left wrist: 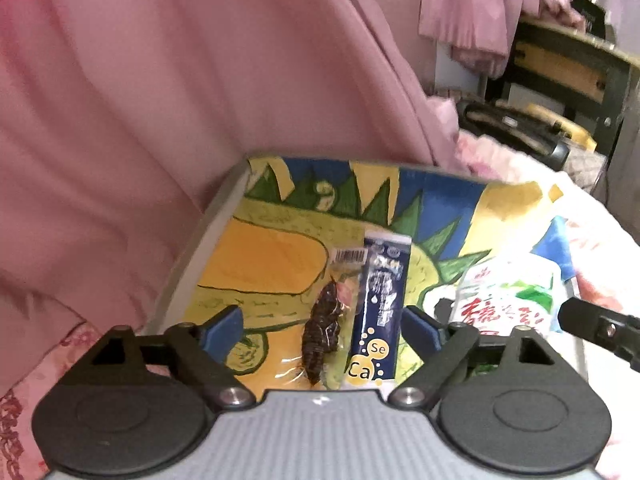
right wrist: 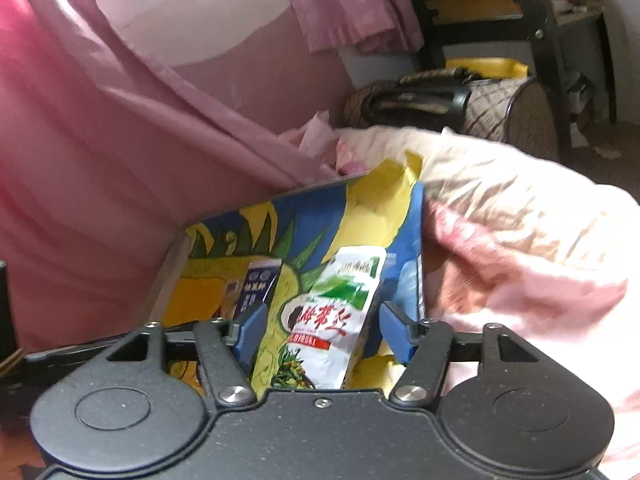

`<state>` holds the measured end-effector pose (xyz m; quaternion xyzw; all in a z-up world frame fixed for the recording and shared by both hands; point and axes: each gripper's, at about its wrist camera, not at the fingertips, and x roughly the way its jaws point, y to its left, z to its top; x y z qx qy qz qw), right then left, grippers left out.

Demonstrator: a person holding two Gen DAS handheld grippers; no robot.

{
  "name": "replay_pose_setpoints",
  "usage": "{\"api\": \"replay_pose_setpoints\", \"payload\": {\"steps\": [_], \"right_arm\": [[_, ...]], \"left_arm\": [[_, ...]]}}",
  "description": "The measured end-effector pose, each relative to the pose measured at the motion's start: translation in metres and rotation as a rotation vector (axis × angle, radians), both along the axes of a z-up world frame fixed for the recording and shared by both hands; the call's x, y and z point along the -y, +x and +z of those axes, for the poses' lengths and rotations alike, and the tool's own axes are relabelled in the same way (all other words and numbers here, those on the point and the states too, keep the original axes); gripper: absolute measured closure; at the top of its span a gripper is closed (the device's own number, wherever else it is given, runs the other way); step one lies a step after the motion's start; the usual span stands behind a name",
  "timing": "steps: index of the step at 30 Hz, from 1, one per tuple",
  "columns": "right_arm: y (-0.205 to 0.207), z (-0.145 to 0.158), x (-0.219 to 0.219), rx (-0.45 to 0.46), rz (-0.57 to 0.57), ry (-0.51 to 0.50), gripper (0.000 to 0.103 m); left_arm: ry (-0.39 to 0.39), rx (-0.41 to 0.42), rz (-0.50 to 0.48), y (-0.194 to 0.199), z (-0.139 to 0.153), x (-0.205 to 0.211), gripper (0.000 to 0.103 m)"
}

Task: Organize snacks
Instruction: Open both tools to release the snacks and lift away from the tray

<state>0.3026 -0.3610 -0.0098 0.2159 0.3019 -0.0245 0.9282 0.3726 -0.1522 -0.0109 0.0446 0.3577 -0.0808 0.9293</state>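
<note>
Currently both tools gape wide, gripping nothing. Left tool [left wrist: 322, 330] straddles dried-fish pack [left wrist: 326, 332] and blue sachet [left wrist: 380, 312]; right tool [right wrist: 322, 330] straddles green-white pouch [right wrist: 340, 316] at 12 o'clock on painted tabletop [right wrist: 320, 216]. Risk: left closing pinches two packets together.

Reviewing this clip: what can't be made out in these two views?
- White-green snack packet: lower end hidden behind the right hand-held gripper body, right wrist view.
- Blue stick sachet: small print blurred, left wrist view.
- Clear packet with dark snack: contents unidentifiable, glare.
- Patterned tray: near edge cut off by the left hand-held gripper.
</note>
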Motion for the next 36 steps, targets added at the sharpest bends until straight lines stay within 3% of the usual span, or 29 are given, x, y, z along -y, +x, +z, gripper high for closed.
{"api": "replay_pose_setpoints", "payload": {"steps": [8,14,19,28,36], "right_arm": [[-0.043,0.038,0.002,0.122,-0.014,-0.044,0.018],[-0.088,0.067,-0.007,0.216,-0.010,-0.083,0.008],[-0.128,0.085,-0.020,0.273,-0.004,-0.137,0.002],[-0.198,0.090,-0.048,0.303,-0.004,-0.211,0.001],[-0.244,0.080,-0.073,0.305,-0.023,-0.265,0.001]], "left_arm": [[-0.090,0.126,0.033,-0.050,0.044,-0.031,0.001],[-0.161,0.203,0.056,-0.096,0.073,-0.056,0.001],[-0.170,0.262,0.062,-0.138,0.090,-0.070,0.000],[-0.197,0.286,0.087,-0.201,0.092,-0.098,0.000],[-0.171,0.286,0.113,-0.245,0.079,-0.126,0.000]]}}
